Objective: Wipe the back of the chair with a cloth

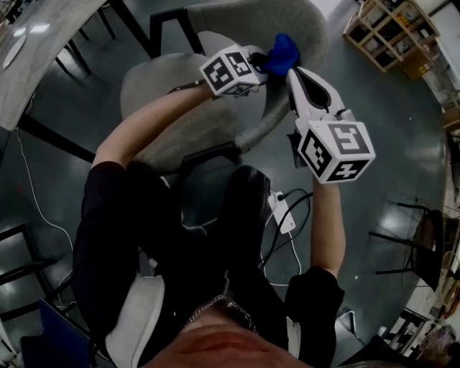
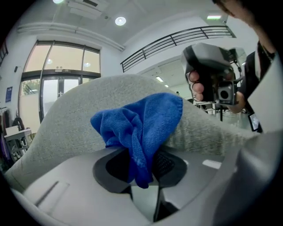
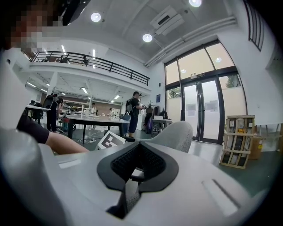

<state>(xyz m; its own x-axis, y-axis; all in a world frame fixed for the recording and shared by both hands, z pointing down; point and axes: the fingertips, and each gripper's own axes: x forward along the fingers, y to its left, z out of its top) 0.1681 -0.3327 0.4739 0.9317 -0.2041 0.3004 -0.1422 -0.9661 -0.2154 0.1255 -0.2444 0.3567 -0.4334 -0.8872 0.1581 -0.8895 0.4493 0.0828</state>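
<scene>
Left gripper [image 2: 141,176] reads as clamped: in the left gripper view I see both jaws closed on a bunched fold of the blue cloth [image 2: 141,128], with a short tail of fabric hanging down between the pads. Directly ahead of the jaws, the free part of the cloth lies against the grey fabric of the chair back [image 2: 66,119], close under its top edge. From the head view I confirm the same: left gripper [image 1: 269,61] is raised at the chair back [image 1: 237,18], the cloth [image 1: 282,50] sits at its tip, and the chair seat [image 1: 162,90] lies below and to its left. Right gripper [image 1: 292,74] is just beside the left one, to its right, with its tip close to the cloth; I cannot tell whether the two touch. In the right gripper view, right gripper [image 3: 137,165] shows its jaws brought together with nothing between the pads. Ahead of it and slightly right I see the curved chair back [image 3: 174,134], apart from the jaws. Beyond that, to the far right, stands a wooden crate [image 3: 239,141]; to the left ahead is a dark table [image 3: 95,120]
</scene>
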